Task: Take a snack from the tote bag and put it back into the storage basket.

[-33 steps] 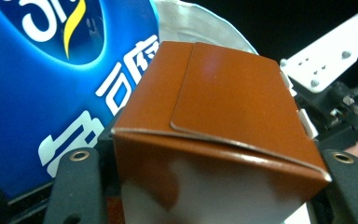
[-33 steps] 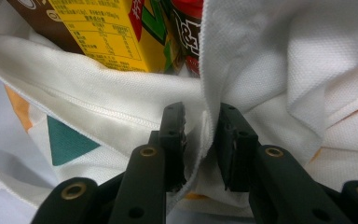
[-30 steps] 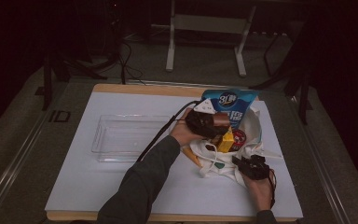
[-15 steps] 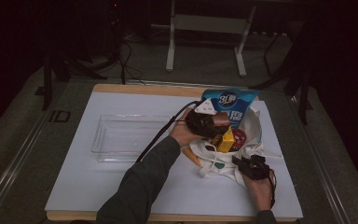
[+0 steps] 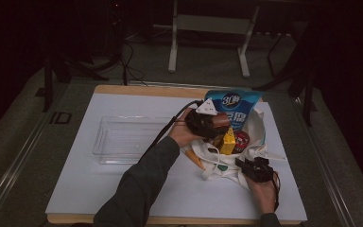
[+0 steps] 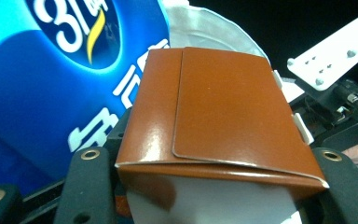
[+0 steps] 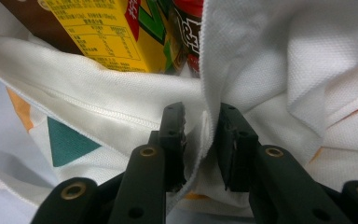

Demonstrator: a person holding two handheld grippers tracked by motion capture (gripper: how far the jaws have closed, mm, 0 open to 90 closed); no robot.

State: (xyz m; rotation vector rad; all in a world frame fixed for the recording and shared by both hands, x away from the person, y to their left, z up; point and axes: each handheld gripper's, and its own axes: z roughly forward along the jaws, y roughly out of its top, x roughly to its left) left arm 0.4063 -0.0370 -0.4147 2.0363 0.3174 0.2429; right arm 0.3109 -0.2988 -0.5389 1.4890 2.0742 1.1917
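Unpacking was under way: left gripper (image 6: pixel 205 186) fingers closing around the brown box (image 6: pixel 214 116), right gripper (image 7: pixel 200 149) fingers pinching the white bag (image 7: pixel 270 60) rim; next, lifting the box clear.

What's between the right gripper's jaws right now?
A fold of the white cloth bag, at its rim, sits between the right gripper jaws, as the right gripper view shows.

Table (image 5: pixel 123 198), white-topped, wooden edge showing.
Lying directly on it: clear plastic tray (image 5: pixel 123 139) at left centre; white cloth bag (image 5: pixel 217 163) just right of the tray, holding packaged goods.
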